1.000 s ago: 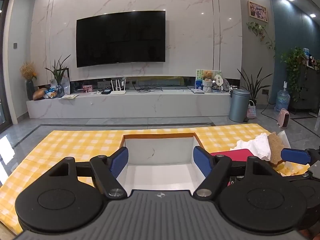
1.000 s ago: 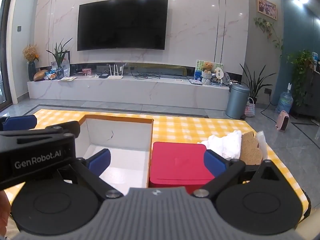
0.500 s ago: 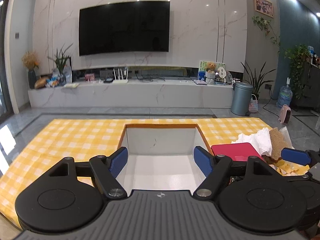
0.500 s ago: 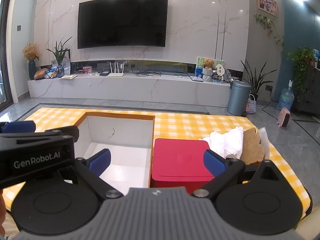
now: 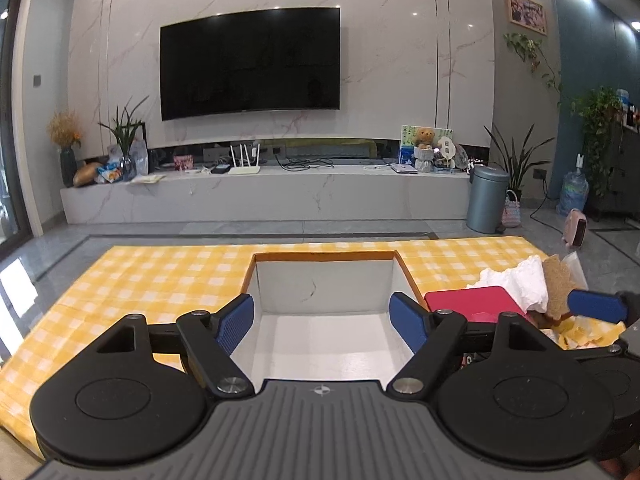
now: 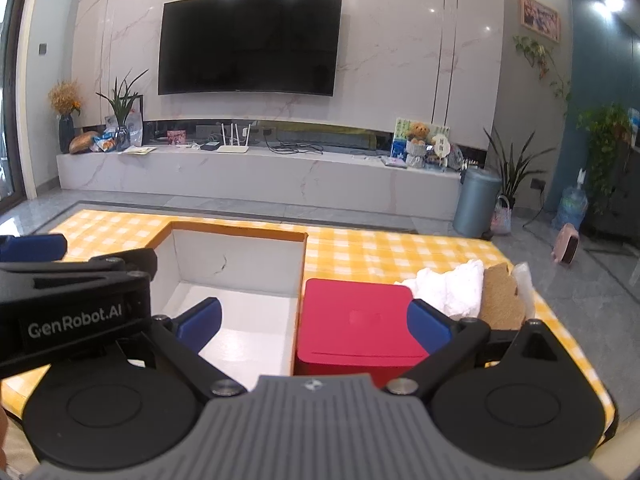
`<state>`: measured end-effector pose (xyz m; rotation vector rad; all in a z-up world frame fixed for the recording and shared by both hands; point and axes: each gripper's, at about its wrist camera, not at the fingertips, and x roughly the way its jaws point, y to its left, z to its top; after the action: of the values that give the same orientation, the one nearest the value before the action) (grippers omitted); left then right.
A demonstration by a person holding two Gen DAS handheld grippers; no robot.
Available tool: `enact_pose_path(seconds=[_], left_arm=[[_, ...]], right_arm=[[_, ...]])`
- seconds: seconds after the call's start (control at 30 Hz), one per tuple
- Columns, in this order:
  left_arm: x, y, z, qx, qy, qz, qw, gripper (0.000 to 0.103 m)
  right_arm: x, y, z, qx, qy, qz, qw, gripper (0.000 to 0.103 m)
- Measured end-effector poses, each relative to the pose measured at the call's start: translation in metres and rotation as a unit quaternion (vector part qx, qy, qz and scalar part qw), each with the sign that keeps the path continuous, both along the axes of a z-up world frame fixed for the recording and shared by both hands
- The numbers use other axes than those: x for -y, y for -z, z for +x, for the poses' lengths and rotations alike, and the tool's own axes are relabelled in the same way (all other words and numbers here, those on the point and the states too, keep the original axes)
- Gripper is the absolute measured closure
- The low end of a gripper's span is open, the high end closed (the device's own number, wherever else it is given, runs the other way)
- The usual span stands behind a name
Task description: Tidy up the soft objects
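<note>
Both the left gripper and right gripper hang wide open and empty over the open white cardboard box. Nothing is packed yet. Right of the box, past a red lid, lie a crumpled white cloth and brown sponge; next likely a reach there.

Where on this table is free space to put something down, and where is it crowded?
Free: the checked cloth left of the open box, and the strip behind it. The box's white floor is bare. Crowded: the right end, with red lid, white cloth and brown piece.
</note>
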<state>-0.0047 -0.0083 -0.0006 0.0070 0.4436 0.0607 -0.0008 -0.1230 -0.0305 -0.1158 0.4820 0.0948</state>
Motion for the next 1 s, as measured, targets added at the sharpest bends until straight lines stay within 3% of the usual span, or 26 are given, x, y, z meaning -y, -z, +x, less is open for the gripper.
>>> enact_pose_path(seconds=[1.0], left_arm=[[-0.0016, -0.0005, -0.0009, -0.016, -0.008, -0.004, 0.9998, 0.012]], right_arm=[[-0.0015, 0.0008, 0.0016, -0.006, -0.011, 0.002, 1.000, 0.006]])
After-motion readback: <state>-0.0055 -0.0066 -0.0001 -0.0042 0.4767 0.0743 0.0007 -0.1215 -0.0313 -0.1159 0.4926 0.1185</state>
